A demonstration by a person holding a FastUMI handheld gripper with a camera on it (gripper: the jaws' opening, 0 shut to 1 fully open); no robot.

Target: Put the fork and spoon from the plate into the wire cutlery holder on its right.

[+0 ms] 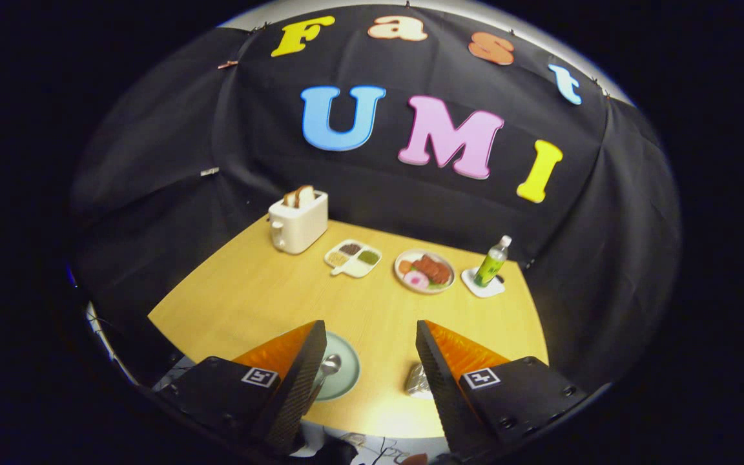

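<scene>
pale wood tabletop sits inside a booth hung with black cloth. nearest, the gripper hovers above the table's near edge with its two orange-faced fingers spread wide apart, nothing between them. just beside the left finger lies a pale green plate, partly hidden by that finger, with a spoon on it, bowl end showing; the fork cannot be made out. by the right finger a shiny wire cutlery holder peeks out, mostly covered. farther off stand a sectioned white dish, a plate of food and a green bottle on a white coaster. at the far left corner is a white toaster with bread in it.
</scene>
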